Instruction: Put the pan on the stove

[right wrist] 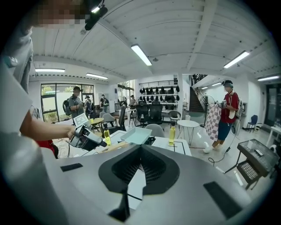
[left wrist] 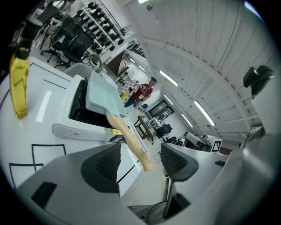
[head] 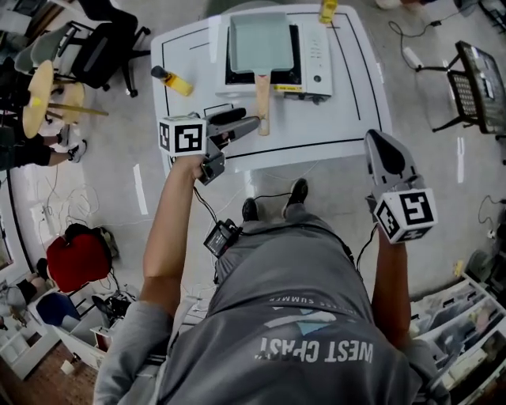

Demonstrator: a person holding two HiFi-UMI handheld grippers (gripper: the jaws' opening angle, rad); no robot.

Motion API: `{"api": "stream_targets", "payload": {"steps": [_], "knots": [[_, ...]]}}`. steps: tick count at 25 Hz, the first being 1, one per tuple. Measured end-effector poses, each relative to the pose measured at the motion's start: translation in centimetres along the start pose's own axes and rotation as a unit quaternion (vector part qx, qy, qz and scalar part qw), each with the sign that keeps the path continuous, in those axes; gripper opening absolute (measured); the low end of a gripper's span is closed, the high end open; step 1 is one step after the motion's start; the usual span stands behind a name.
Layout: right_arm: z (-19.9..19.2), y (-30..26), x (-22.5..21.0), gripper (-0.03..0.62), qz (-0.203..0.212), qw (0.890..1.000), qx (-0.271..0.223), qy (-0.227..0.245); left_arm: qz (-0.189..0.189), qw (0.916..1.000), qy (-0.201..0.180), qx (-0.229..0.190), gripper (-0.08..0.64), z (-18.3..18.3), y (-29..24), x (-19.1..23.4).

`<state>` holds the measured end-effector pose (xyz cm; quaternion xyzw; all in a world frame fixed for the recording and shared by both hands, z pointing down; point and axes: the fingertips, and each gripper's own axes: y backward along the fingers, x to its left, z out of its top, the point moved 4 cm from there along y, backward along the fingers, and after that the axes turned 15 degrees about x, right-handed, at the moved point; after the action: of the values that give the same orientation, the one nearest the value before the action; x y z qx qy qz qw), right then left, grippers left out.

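A pale green rectangular pan point(head: 259, 43) sits on the white portable stove point(head: 315, 55) at the back of the white table point(head: 348, 119). Its wooden handle point(head: 262, 103) points toward the table's front edge. My left gripper point(head: 247, 120) is open just left of the handle's end. In the left gripper view point(left wrist: 140, 160) the handle point(left wrist: 129, 138) runs down from the pan point(left wrist: 103, 94), and its tip shows in the gap between the pads without touching either. My right gripper point(head: 382, 150) hangs shut off the table's front right corner, holding nothing point(right wrist: 140, 165).
A yellow bottle point(head: 175, 81) lies on the table left of the stove, and another point(head: 327, 10) stands at the far edge. Office chairs point(head: 103, 43) stand to the left and a keyboard stand point(head: 478, 79) to the right. A person in red point(right wrist: 227, 116) stands beyond.
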<state>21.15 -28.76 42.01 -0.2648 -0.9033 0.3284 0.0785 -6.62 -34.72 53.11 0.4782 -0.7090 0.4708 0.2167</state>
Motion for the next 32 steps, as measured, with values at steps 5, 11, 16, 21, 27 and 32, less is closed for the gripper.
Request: {"api": "stream_targets", "payload": {"steps": [5, 11, 16, 21, 27, 32], "knots": [[0.9, 0.0, 1.4, 0.012, 0.003, 1.000, -0.010, 0.008, 0.047, 0.9979, -0.033, -0.028, 0.265, -1.3, 4.8, -1.9], [2.9, 0.6, 4.1, 0.011, 0.001, 0.999, -0.024, 0.048, 0.108, 0.9798, -0.117, -0.121, 0.143, -0.9, 11.3, -7.3], [4.8, 1.7, 6.7, 0.009, -0.004, 0.993, -0.040, 0.109, 0.186, 0.9338, -0.217, -0.215, -0.002, -0.3, 17.0, -12.6], [6.8, 3.1, 9.1, 0.009, -0.004, 0.991, -0.059, 0.123, 0.282, 0.8863, -0.298, -0.214, -0.002, -1.2, 20.0, -16.4], [7.7, 3.8, 11.9, 0.009, -0.008, 0.989, -0.066, 0.129, 0.277, 0.8799, -0.320, -0.216, -0.002, -2.2, 21.5, -18.4], [8.0, 4.4, 13.7, 0.009, -0.019, 0.989, -0.070, 0.128, 0.267, 0.8790, -0.332, -0.214, -0.002, -3.1, 22.6, -18.6]]}}
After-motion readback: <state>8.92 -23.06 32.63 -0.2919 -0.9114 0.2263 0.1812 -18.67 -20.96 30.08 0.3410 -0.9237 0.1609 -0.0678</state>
